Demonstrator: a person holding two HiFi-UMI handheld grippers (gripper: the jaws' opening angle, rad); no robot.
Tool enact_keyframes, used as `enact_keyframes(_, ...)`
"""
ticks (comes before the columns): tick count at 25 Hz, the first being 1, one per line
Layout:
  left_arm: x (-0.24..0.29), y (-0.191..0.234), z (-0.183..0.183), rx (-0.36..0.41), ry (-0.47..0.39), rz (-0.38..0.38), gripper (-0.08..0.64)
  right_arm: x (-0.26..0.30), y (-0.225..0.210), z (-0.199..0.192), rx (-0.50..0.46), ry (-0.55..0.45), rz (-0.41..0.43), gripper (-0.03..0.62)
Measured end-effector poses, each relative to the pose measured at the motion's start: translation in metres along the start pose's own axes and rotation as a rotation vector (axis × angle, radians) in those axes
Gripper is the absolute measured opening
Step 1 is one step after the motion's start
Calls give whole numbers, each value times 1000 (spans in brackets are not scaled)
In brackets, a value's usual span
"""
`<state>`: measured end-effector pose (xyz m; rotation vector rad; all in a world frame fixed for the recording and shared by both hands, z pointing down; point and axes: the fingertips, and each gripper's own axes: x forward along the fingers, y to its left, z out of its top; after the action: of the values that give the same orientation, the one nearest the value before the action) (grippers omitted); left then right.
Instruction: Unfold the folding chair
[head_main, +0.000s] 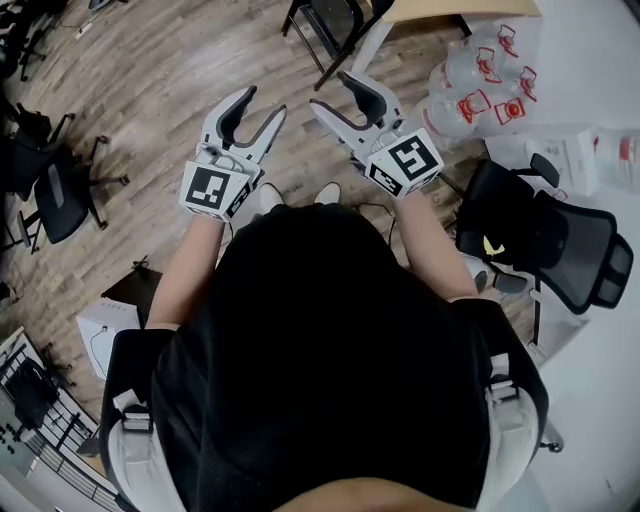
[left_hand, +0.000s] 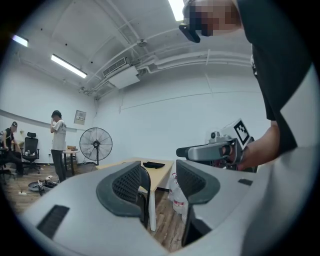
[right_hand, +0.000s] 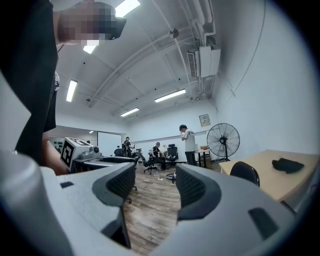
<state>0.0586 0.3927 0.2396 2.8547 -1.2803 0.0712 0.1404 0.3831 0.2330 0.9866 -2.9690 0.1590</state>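
A black folding chair (head_main: 335, 28) stands at the far edge of the head view, beside a pale wooden table (head_main: 460, 10). Its dark back (right_hand: 245, 173) shows at the table's edge in the right gripper view. Both grippers are raised level in front of the person, well short of the chair. My left gripper (head_main: 262, 103) (left_hand: 159, 182) is open with nothing between its jaws. To its right, my right gripper (head_main: 330, 92) (right_hand: 155, 185) is open too and holds nothing. Each gripper sees the other from the side: the right gripper (left_hand: 200, 151), the left gripper (right_hand: 95, 160).
A black mesh office chair (head_main: 545, 235) sits close at the right, with several water bottles (head_main: 480, 80) behind it. More office chairs (head_main: 55, 190) stand at the left and a white box (head_main: 105, 330) lies near the person's feet. A floor fan (left_hand: 96, 145) and a standing person (left_hand: 58, 145) are farther off.
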Motion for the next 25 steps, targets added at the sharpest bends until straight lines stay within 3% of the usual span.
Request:
enact_keyframes(16, 70, -53, 3, 33, 14, -20, 215, -60, -57, -3, -4, -9, -28, 255)
enact_keyframes(25, 113, -17, -7, 21, 11, -45, 215, -27, -99, -12, -13, 27, -47, 255)
